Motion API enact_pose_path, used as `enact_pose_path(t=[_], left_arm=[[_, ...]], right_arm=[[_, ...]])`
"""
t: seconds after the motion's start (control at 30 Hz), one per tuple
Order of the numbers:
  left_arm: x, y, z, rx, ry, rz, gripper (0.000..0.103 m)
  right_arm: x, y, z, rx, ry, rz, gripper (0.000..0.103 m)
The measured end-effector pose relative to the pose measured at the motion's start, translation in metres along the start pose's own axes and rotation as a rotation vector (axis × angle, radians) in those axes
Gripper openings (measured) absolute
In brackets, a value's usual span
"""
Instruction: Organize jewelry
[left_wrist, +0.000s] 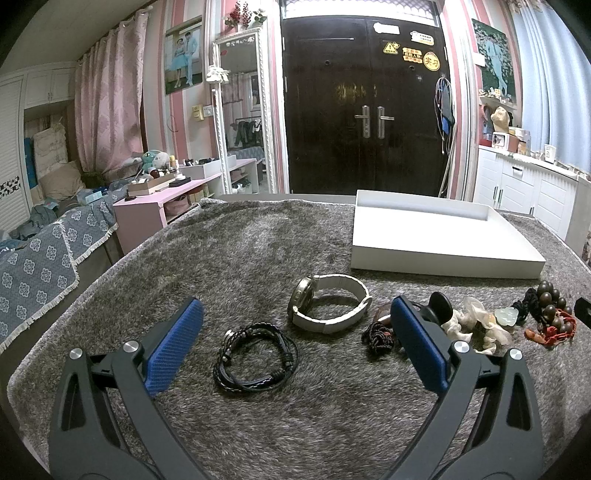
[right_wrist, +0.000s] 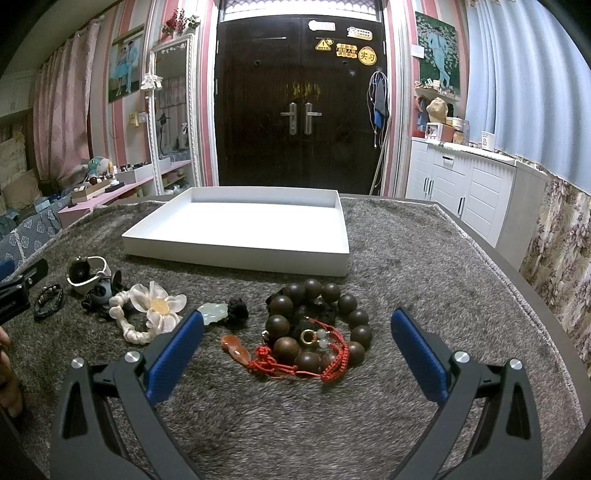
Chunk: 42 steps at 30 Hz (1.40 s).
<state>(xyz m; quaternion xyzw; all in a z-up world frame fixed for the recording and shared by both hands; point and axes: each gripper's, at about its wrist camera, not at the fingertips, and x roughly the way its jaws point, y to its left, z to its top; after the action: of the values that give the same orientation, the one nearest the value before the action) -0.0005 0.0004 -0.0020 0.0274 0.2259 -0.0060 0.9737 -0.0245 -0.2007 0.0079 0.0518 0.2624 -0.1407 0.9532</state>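
On the shaggy grey rug (right_wrist: 406, 258), glossy round wooden beads (right_wrist: 317, 325) between gaping right tongs (right_wrist: 297, 338); left tongs (left_wrist: 297, 332) likewise agape.

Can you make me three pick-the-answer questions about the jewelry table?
1. Where is the watch?
A. in the tray
B. on the grey rug
C. in a gripper

2. What colour is the cord bracelet across the brown beads?
A. red
B. green
C. yellow

3. How is the white tray?
A. full
B. closed
C. empty

Answers: 1 B, it sits on the rug in front of the tray. 2 A, its knotted cord is red. 3 C, the inside is bare white.
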Motion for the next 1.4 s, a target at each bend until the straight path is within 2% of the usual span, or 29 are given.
enact_pose_path(t=[0.17, 0.3, 0.43, 0.6, 0.7, 0.73, 0.8, 0.83, 1.07, 1.33, 1.4], left_arm=[[0.002, -0.001, 0.000, -0.004, 0.004, 0.011, 0.100], [0.010, 0.006, 0.003, -0.017, 0.049, -0.014, 0.100], [0.006, 0.003, 0.006, 0.030, 0.072, -0.016, 0.100], [0.001, -0.015, 0.009, 0.056, 0.141, -0.089, 0.100], [-0.001, -0.027, 0.012, 0.071, 0.145, -0.120, 0.100], [-0.003, -0.028, 0.011, 0.059, 0.122, -0.135, 0.100], [-0.001, -0.034, 0.010, 0.084, 0.122, -0.135, 0.100], [0.002, -0.038, 0.008, 0.120, 0.112, -0.111, 0.100], [0.009, -0.042, 0.009, 0.108, 0.125, -0.116, 0.100], [0.023, -0.050, 0.019, 0.119, 0.113, -0.117, 0.100], [0.028, -0.050, 0.020, 0.115, 0.119, -0.118, 0.100]], right_arm=[[0.001, 0.000, 0.000, -0.002, 0.001, -0.013, 0.101], [0.004, -0.002, -0.001, 0.005, 0.006, 0.004, 0.101], [0.001, -0.006, 0.002, -0.010, 0.013, -0.006, 0.101], [-0.001, -0.006, 0.001, -0.001, 0.050, 0.024, 0.100], [0.005, -0.008, -0.003, -0.001, 0.081, 0.033, 0.086], [0.007, -0.009, -0.004, -0.002, 0.093, 0.036, 0.080], [0.013, -0.013, -0.004, 0.001, 0.114, 0.040, 0.073], [0.014, -0.015, -0.003, 0.006, 0.119, 0.043, 0.070], [0.028, -0.012, 0.003, 0.007, 0.145, 0.098, 0.060], [0.053, 0.002, 0.013, -0.012, 0.182, 0.119, 0.047], [0.062, 0.007, 0.013, -0.018, 0.202, 0.115, 0.046]])
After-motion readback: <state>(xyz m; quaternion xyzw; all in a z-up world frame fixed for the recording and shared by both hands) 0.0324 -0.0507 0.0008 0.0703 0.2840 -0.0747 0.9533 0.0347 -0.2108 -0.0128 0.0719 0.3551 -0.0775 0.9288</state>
